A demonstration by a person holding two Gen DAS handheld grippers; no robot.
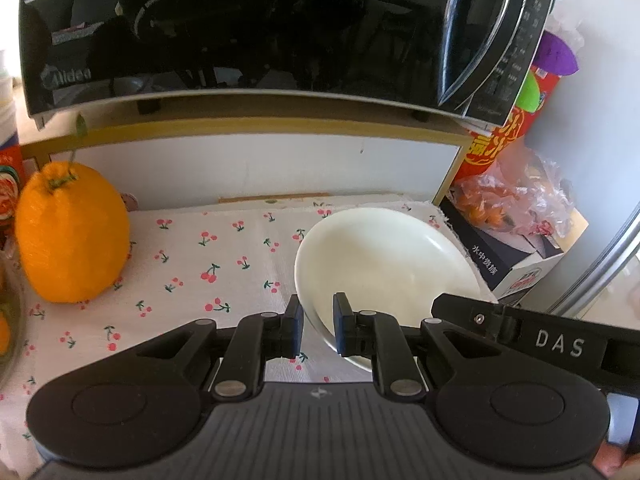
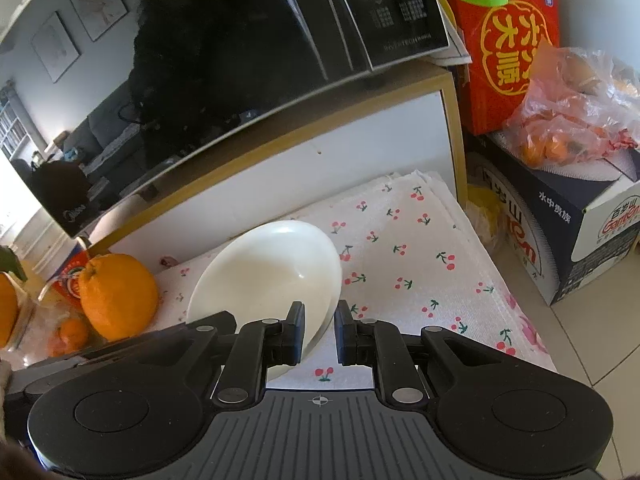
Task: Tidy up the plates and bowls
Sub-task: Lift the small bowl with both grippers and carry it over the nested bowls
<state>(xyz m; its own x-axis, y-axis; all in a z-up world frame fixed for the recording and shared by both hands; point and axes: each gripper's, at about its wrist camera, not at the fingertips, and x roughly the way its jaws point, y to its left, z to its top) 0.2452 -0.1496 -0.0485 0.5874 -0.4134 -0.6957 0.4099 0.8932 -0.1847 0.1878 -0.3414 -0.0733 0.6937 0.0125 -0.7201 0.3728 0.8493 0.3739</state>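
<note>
I have both tools clamped on the same white bowl [image 1: 384, 256], so I judge the step in hand to be the two-handed pick-up, with the lift itself not yet done. Closest to me in the left wrist view, the left hand-held gripper [image 1: 318, 330] stands narrow, its blue pads pinching the bowl's near-left rim. In the right wrist view, the right hand-held gripper [image 2: 320, 330] is likewise drawn in, gripping the rim on the bowl's right side. The bowl sits just ahead of both sets of fingers, tilted, its low edge near the cherry-print cloth [image 1: 224, 256] that covers the bench; I cannot tell whether it is touching the cloth.

The next move, as I read it, calls for raising both hands together and level, since an uneven pull on a smooth rim could let it slip.

Further out, a large orange [image 1: 72, 232] stands to the left, well apart from the bowl. Beyond, a black microwave [image 1: 240, 28] sits on a shelf overhead, with a bag of small oranges [image 2: 568, 128] on a carton to the right.
</note>
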